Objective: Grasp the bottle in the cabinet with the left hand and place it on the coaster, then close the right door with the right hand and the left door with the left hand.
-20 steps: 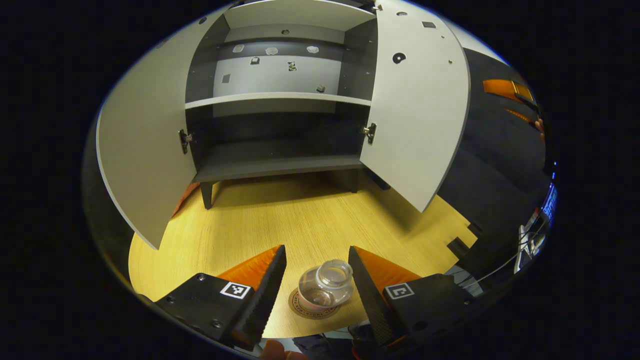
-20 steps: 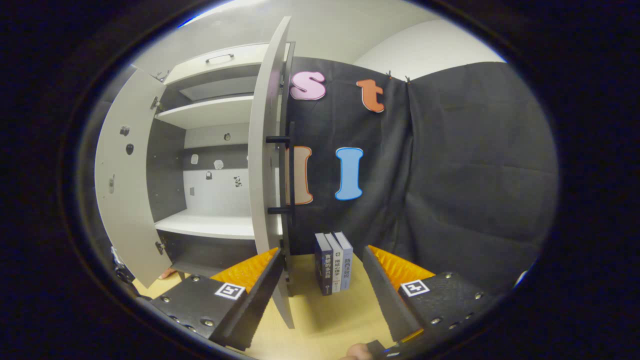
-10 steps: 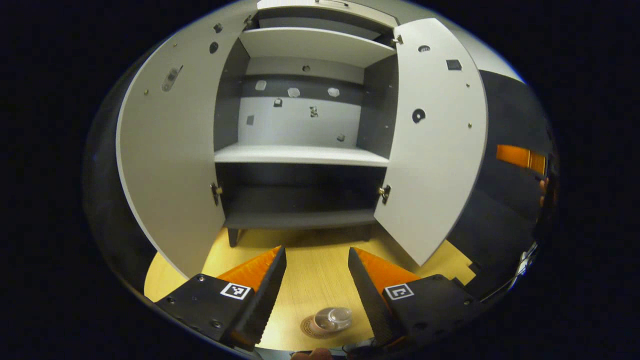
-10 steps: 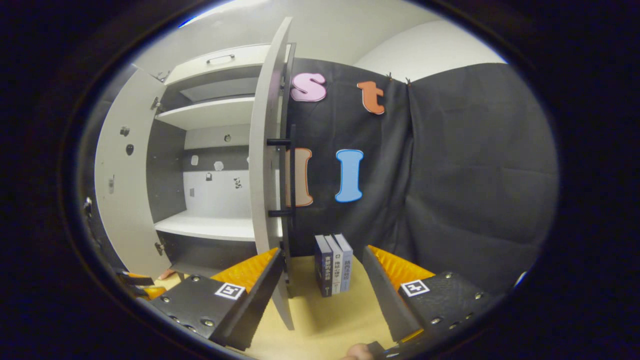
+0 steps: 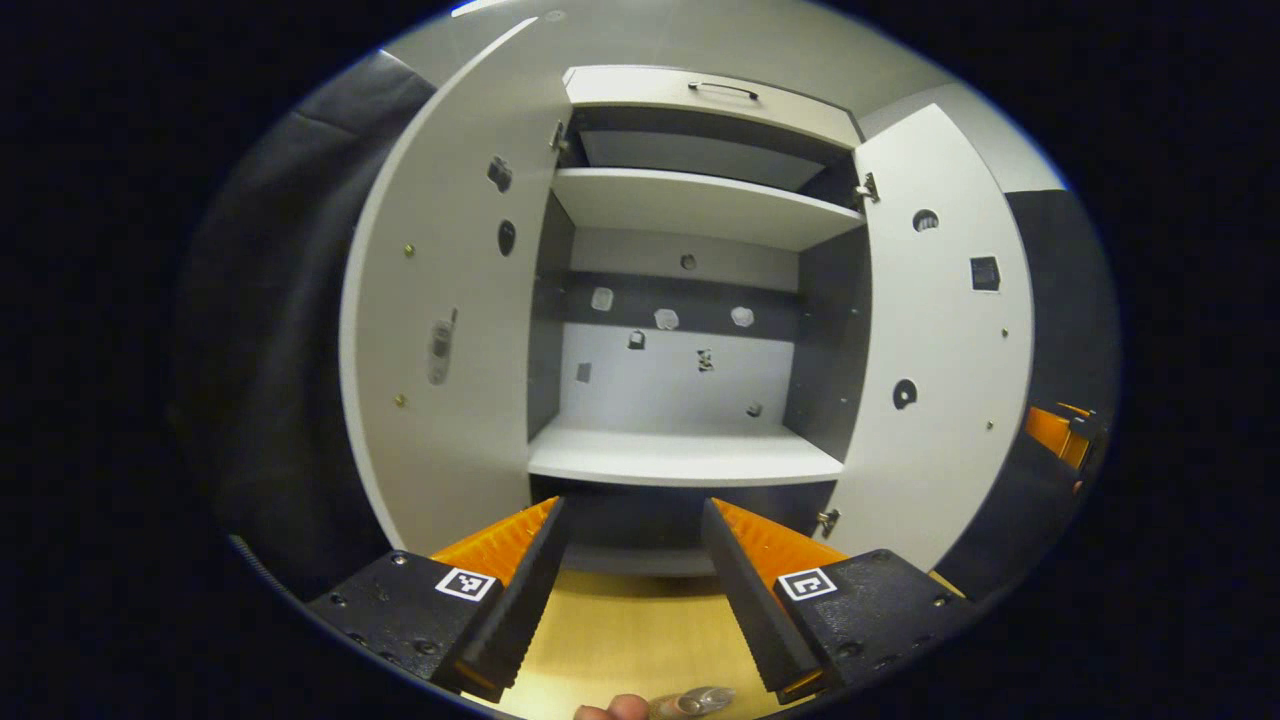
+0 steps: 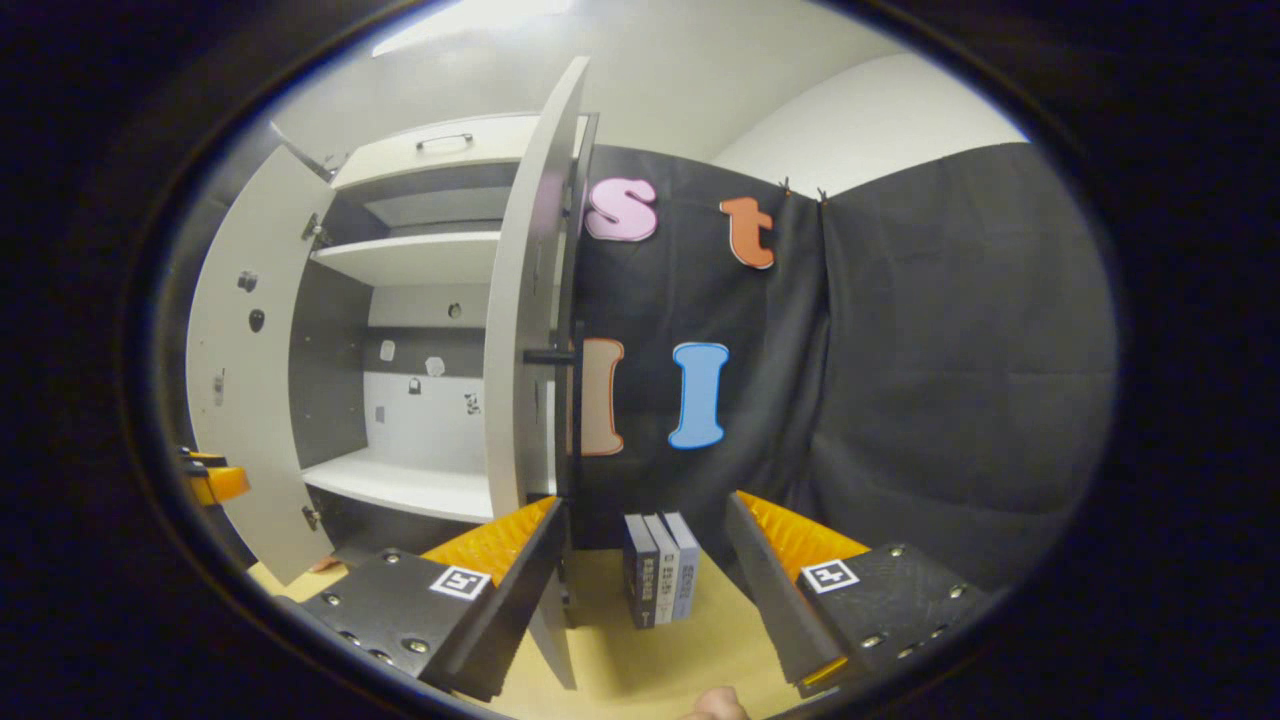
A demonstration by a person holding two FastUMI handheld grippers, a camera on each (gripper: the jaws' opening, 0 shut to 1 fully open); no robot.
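In the left gripper view the bottle (image 5: 692, 703) is cut off by the bottom edge, leaving just its clear top, so the coaster under it cannot be made out. Beside it a fingertip (image 5: 612, 709) pokes in, the rest of the hand out of sight. The cabinet's lower compartment (image 5: 640, 520) is dark and partly hidden behind the left gripper (image 5: 632, 590), whose 2 fingers stand apart. The small marks on the back panel (image 5: 680, 375) are too small to tell. In the right gripper view the right door (image 6: 520, 400) hides part of the shelves, and the spines of the 3 books (image 6: 660, 568) are too small to tell.
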